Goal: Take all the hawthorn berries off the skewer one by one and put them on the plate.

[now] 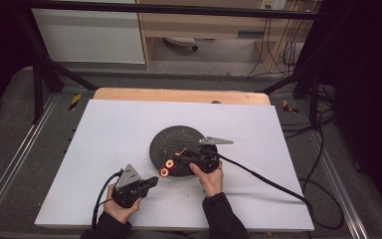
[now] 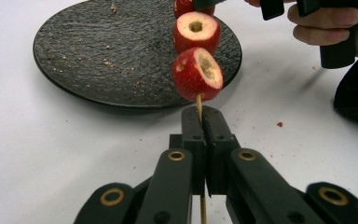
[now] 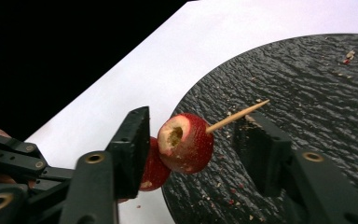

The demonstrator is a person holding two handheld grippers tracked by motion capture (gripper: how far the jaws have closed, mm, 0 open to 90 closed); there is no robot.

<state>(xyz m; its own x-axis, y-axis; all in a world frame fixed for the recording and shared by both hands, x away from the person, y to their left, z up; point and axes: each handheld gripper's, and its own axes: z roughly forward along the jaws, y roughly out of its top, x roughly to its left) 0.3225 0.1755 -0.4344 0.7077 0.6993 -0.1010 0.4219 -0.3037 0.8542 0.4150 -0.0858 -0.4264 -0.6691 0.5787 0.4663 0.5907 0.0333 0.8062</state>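
Nearest the person, the left gripper (image 1: 151, 181) is held low over the white table sheet (image 1: 104, 134), close to the sheet's near edge, its jaws pressed together on the bare end of a thin wooden skewer (image 2: 199, 105). In the left gripper view the stick is seen rising from between the closed pads, and three cored red fruit pieces are threaded on it. The lowest fruit piece (image 2: 197, 74) sits just above the jaw tips, the middle fruit piece (image 2: 196, 30) above that, and the top fruit piece (image 2: 186, 6) is cut by the frame edge.

A little farther on, the right gripper (image 1: 179, 158) is brought over the near rim of the black round plate (image 1: 166, 137). In the right gripper view its jaws stand apart on either side of the end fruit piece (image 3: 185, 142): one pad lies just beside the fruit, the other is clear of it, with the skewer's pointed tip (image 3: 242, 114) passing between. No pressing on the fruit can be made out.

The skewer is held clear above the sheet, across the plate's near edge. The plate's dark surface is bare apart from scattered crumbs. Wide open sheet is left to the left of the plate and beyond it. At the far side, the wooden table edge (image 1: 179, 94) is exposed past the sheet.
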